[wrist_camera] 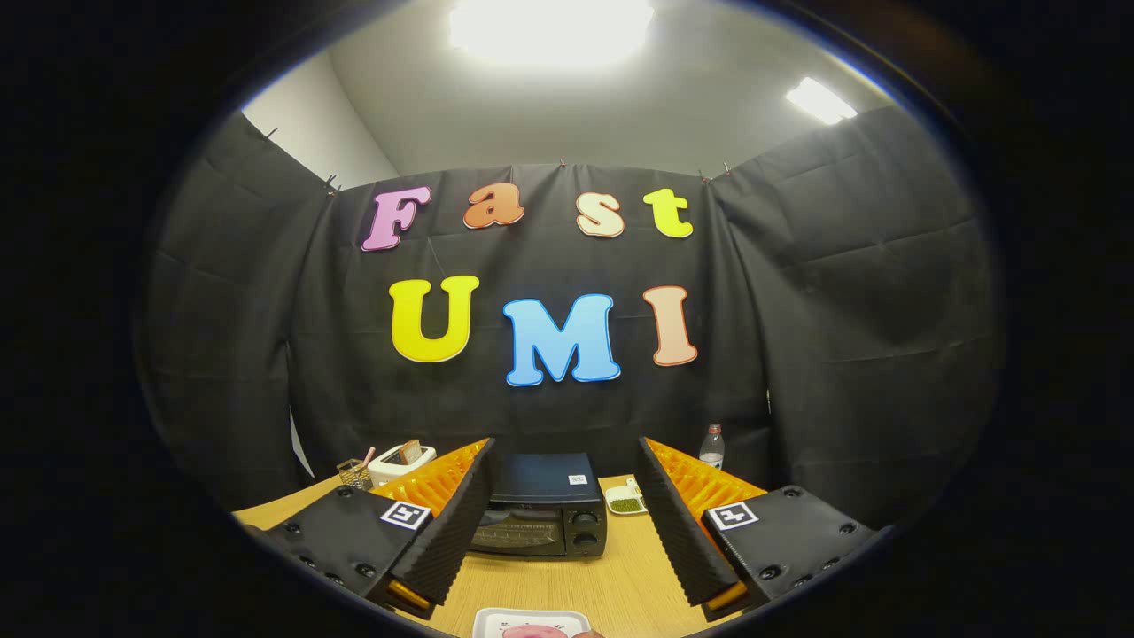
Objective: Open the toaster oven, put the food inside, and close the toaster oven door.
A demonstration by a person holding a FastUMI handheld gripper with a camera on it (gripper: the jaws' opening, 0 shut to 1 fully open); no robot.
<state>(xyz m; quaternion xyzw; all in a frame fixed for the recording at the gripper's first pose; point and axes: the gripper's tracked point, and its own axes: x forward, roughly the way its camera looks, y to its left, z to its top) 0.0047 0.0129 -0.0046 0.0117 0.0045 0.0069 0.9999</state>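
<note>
We find the gripper (567, 540) raised above the light wooden desk (611, 589), its two fingers spread wide apart and holding nothing. The black box-shaped toaster oven (542, 518) sits between and beyond the fingers, toward the desk's far edge, its glass door shut and two round knobs down the right of its front. At the desk's near edge, just ahead of the fingers, lies a white rectangular plate (532, 622) carrying a pink round piece of food (530, 632); both are cut off, so we cannot tell what the food is. A fingertip-like form touches the plate's right rim, too little of it visible to identify. Just right of the oven rests a small white dish of green contents (626, 501). Behind it, at the far right corner, stands a clear plastic bottle (711, 447). Toward the far left corner sit a white toaster with a slice in its slot (401, 461) and, beside it, a wire mesh holder (354, 474).
</note>
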